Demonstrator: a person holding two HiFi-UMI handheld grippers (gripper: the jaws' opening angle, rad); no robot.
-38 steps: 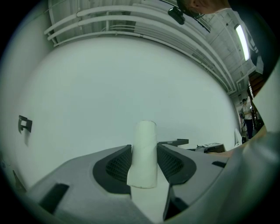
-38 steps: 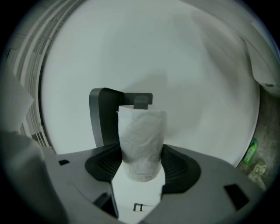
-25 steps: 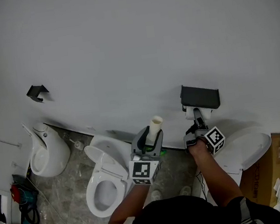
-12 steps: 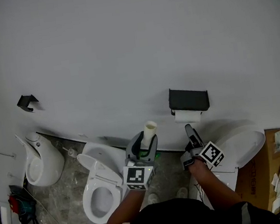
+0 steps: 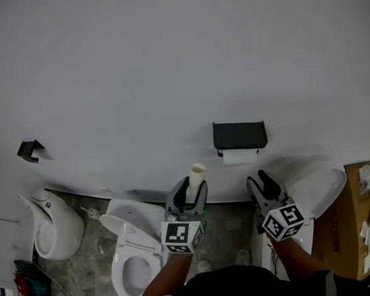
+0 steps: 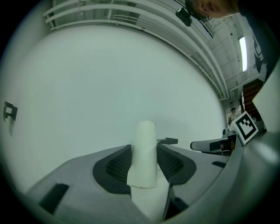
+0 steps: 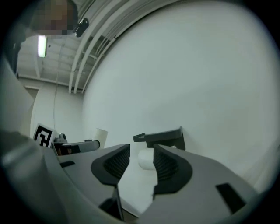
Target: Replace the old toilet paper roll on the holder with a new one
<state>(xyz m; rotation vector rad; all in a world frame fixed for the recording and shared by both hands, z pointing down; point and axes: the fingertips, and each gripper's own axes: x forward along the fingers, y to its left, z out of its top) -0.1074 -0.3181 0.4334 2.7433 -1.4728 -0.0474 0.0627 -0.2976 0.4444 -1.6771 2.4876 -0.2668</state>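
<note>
In the head view, the left gripper (image 5: 190,192) holds the old tube (image 5: 196,175) upright, close to the wall and left of the holder (image 5: 239,134). The new roll (image 5: 240,158) hangs under the holder's black cover, up on the wall. The right gripper (image 5: 260,183) is just below the roll and does not touch it. I think the tube could slip and fall. The toilet (image 5: 136,213) is open just below and to the left, so the tube might land in the bowl. The roll could also drop if it is not pushed all the way on, and I cannot tell that from here. Around are a small white bowl (image 5: 50,224) on the floor at the left, a hook (image 5: 30,150) on the wall, a white lid (image 5: 324,190) beside the right gripper and a box (image 5: 361,223) at the right edge. Nothing stands between the grippers and the holder.

In the left gripper view, the left fingers (image 6: 118,164) are clamped on the lower part of the tube, one on each side. The card looks thin, so a harder squeeze could crush it.

In the right gripper view, the right fingers (image 7: 113,164) stand apart with nothing between them, and they have just been closing. The holder and roll show past the gap, a little way off. A careless swing of this gripper could knock the roll loose.
</note>
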